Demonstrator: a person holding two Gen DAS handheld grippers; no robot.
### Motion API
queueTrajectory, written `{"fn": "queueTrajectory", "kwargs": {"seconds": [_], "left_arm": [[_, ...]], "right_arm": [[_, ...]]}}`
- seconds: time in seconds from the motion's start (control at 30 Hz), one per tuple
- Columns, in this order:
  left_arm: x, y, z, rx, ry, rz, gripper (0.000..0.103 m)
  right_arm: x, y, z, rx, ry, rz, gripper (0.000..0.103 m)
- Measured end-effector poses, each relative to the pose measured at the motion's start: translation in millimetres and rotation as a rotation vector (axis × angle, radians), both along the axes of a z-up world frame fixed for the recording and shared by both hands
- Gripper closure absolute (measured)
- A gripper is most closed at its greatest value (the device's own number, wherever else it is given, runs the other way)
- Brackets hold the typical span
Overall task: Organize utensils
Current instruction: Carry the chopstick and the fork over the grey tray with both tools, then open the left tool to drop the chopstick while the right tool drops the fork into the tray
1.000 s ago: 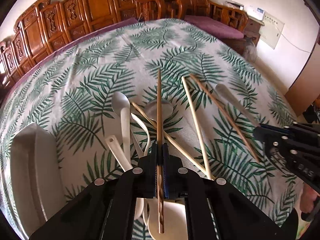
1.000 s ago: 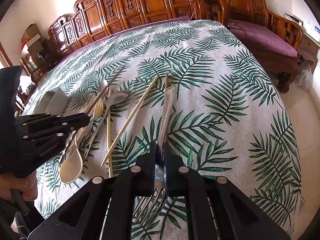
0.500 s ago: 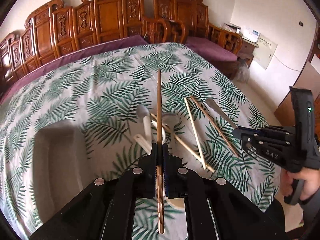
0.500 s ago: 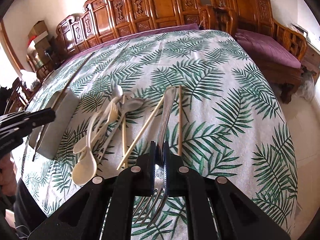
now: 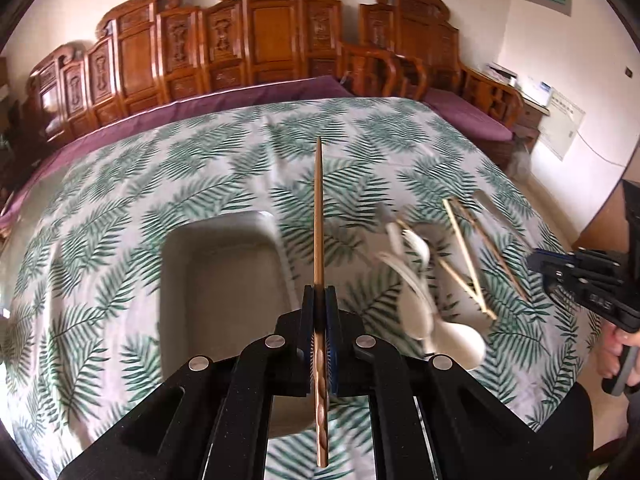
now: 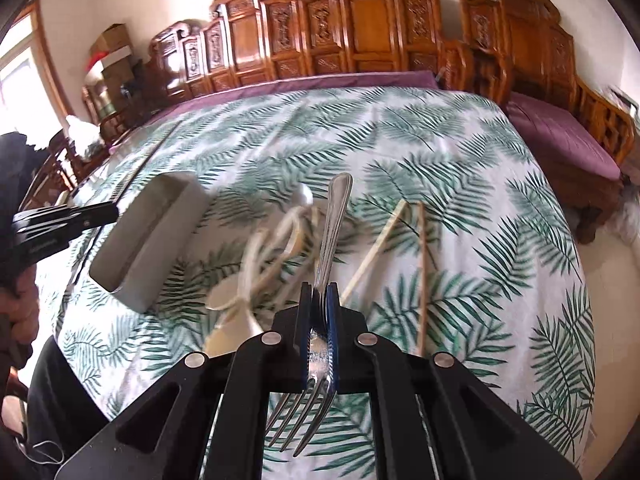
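Clamping a brown chopstick (image 5: 318,216), our left hand-held gripper (image 5: 319,312) hangs over the grey tray (image 5: 224,280). Our right hand-held gripper (image 6: 319,308) pinches a metal fork (image 6: 334,224).

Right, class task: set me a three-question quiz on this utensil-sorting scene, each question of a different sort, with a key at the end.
1. True or false: the left gripper is shut on a brown chopstick.
2. Multiple choice: what does the right gripper hold? A) a white spoon B) a metal fork C) a knife
3. Fill in: the grey tray on the leaf-print tablecloth looks ____ (empty or full).

Key
1. True; its jaws clamp the chopstick, which points forward over the tray.
2. B; tines toward the camera, handle forward.
3. Empty; the white spoons and pale chopsticks lie loose on the cloth.
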State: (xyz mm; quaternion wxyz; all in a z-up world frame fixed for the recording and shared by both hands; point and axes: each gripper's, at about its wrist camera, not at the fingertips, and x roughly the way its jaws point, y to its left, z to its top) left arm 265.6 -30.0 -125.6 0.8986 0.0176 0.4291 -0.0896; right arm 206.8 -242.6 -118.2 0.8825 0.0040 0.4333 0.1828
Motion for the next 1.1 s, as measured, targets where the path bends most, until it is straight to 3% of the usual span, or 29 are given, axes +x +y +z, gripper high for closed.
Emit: {"fn": "queueTrajectory", "kwargs": {"seconds": [0.53,1.0,1.1], "left_arm": [[10,68,-27,-0.002,0.040,0.098,0.099],[16,90,-37,-0.047,0.075,0.100,0.099],[12,94,-33,-0.061,0.052,0.092,0.094]], "right_arm": [[0,96,36,0.016,-0.054,0.135,0.095],[32,180,20,0.034,-0.006,0.157,0.095],[37,191,14,0.028,0.008,0.155,0.095]]}}
